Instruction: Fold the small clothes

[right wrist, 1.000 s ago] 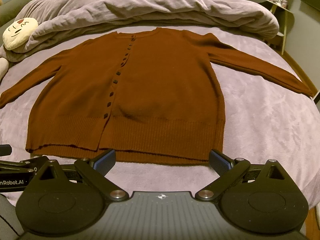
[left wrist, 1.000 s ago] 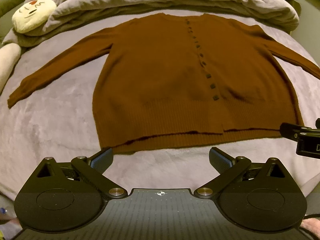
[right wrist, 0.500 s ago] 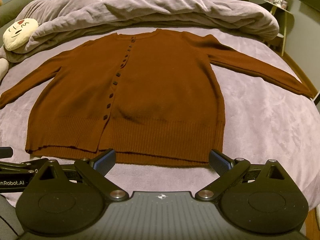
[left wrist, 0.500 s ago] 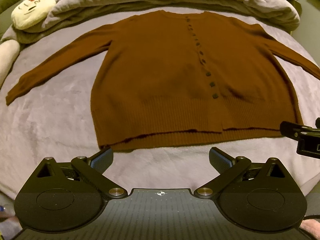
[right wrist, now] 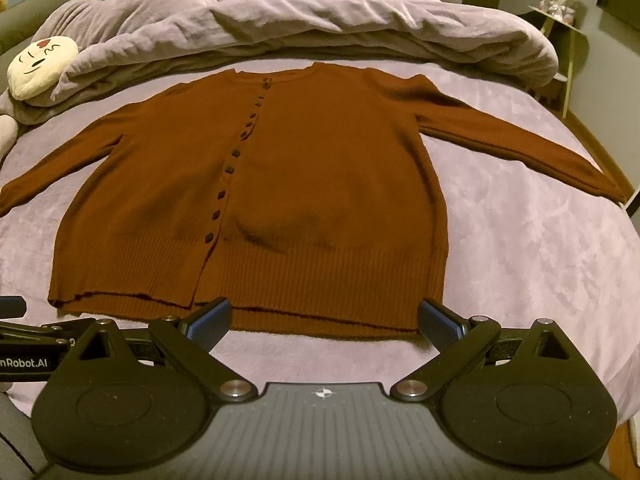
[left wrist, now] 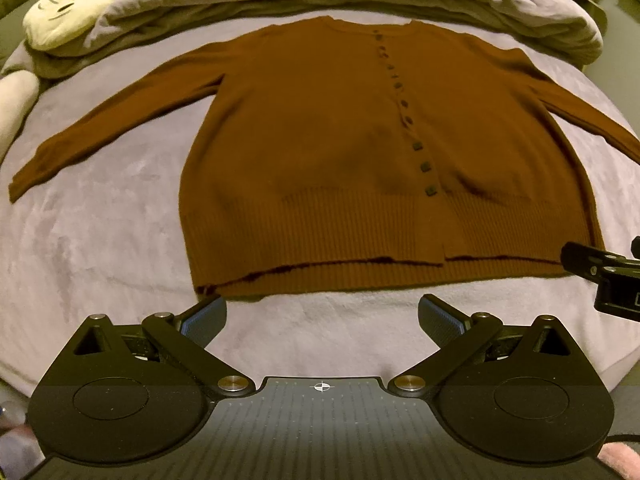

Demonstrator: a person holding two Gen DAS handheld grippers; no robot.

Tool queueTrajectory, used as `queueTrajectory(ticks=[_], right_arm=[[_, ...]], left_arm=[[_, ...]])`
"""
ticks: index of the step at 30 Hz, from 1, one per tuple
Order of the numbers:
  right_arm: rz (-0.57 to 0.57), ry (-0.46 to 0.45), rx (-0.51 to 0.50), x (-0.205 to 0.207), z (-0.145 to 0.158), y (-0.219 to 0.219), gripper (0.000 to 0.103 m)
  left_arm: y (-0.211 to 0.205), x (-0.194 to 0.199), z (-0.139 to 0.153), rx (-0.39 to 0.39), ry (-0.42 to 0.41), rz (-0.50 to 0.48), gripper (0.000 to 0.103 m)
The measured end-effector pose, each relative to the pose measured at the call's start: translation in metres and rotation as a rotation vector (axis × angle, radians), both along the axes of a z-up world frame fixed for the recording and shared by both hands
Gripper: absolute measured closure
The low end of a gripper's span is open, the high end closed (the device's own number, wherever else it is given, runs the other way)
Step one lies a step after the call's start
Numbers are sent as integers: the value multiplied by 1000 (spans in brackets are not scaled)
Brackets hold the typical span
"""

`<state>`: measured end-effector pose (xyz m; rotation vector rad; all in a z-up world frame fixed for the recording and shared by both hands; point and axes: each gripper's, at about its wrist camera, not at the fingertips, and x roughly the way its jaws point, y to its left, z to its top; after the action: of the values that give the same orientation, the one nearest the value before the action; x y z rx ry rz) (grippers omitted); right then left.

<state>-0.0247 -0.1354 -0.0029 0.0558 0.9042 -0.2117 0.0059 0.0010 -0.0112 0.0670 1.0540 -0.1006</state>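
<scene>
1. A brown cardigan [left wrist: 320, 152] lies flat and face up on the bed [left wrist: 100, 240], buttoned, collar toward the far side, hem toward the cameras.
2. Both sleeves are spread out to the sides; the left sleeve [left wrist: 112, 124] angles down toward the bed's left edge, the right sleeve [right wrist: 520, 144] toward its right edge.
3. A row of dark buttons [right wrist: 234, 152] runs from collar to ribbed hem.
4. The left gripper [left wrist: 322, 314] is spread wide and holds nothing; it hovers over bare bed just short of the hem, its left finger [left wrist: 204, 316] near the cardigan's lower left corner.
5. The right gripper [right wrist: 324, 318] is also spread wide and empty; in its own view its fingers [right wrist: 210, 318] overlap the hem's edge, though whether they touch the cloth cannot be told.
6. Each gripper shows at the edge of the other's view, side by side.
7. A rumpled duvet [right wrist: 300, 20] is piled beyond the collar, with a cream face pillow [left wrist: 68, 8] at its left end.
</scene>
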Motion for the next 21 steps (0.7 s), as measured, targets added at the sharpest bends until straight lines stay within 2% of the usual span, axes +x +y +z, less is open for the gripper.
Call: queueTrajectory(ticks=[21], right_arm=[[12,-19,-14,-1,1,-2,4]], left_arm=[[-4,2,1,7,4,-14,0]])
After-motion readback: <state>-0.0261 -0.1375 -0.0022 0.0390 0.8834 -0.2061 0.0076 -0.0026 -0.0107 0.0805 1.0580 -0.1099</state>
